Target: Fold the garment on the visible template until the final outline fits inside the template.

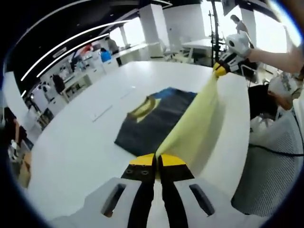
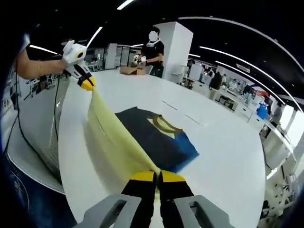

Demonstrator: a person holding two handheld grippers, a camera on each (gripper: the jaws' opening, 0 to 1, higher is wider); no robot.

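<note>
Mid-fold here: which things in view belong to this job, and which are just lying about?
Job:
- yellow cloth, stretched between both tools
- dark garment with yellow collar
- left tool, shut on the cloth
- right tool, shut on the cloth
- white table

Lying about:
- cardboard box
- black cable

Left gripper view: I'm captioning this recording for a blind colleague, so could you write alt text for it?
The left gripper, jaws shut, pinches one corner of a pale yellow cloth stretched taut above a white table to the right gripper, which holds the far corner. Beside the cloth, a dark folded garment with a yellow collar lies flat on the table.
</note>
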